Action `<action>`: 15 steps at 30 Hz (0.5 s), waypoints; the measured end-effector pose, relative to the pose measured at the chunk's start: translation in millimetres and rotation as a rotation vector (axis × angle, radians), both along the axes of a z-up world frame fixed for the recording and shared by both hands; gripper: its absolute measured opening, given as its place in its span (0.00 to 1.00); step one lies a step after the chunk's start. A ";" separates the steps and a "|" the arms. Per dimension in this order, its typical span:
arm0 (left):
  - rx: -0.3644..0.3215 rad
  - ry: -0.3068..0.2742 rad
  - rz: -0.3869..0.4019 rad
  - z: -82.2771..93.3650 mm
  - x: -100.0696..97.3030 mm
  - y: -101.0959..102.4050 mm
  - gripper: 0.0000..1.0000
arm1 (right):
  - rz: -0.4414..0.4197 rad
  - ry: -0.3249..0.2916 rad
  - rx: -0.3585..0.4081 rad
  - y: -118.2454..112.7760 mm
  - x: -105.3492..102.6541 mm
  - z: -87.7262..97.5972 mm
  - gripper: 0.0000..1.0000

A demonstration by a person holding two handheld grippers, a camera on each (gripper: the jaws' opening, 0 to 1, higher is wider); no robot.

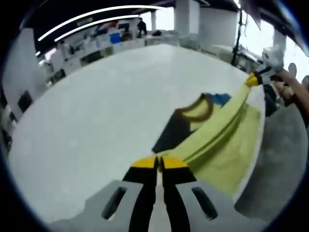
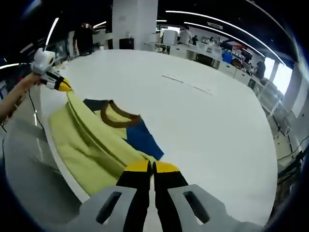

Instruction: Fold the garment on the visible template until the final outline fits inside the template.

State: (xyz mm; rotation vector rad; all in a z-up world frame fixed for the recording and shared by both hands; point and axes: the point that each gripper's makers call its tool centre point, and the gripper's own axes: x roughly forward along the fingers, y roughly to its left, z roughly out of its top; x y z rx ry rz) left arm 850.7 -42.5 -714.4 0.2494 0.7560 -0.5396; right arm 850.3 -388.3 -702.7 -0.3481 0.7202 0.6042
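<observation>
A yellow shirt (image 1: 227,140) with dark blue shoulders and a brown collar (image 1: 198,108) lies at the near edge of a big white table (image 1: 111,111), partly hanging over it. My left gripper (image 1: 159,162) is shut on one end of a raised yellow fold. The right gripper (image 1: 253,79), held by a hand, pinches the fold's other end. In the right gripper view the shirt (image 2: 87,145) stretches from my right gripper (image 2: 152,166), shut on it, to the left gripper (image 2: 62,85) at the upper left. Faint marks (image 2: 186,82) cross the table (image 2: 207,135) farther out.
Grey floor (image 1: 280,164) lies past the table's curved edge beside the shirt. Desks, a white pillar (image 2: 135,24) and a standing person (image 1: 141,26) are far behind the table. A cable (image 2: 34,113) runs down near the hand holding the left gripper.
</observation>
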 end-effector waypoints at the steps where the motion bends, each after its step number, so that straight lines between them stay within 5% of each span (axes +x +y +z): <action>1: 0.014 0.008 -0.006 -5.7 0.5 -0.2 0.00 | 0.000 0.001 0.000 0.1 1.8 -2.3 0.02; 15: 0.035 0.036 0.012 -34.1 15.5 2.9 0.00 | 0.008 0.017 -0.032 2.8 21.2 -33.6 0.02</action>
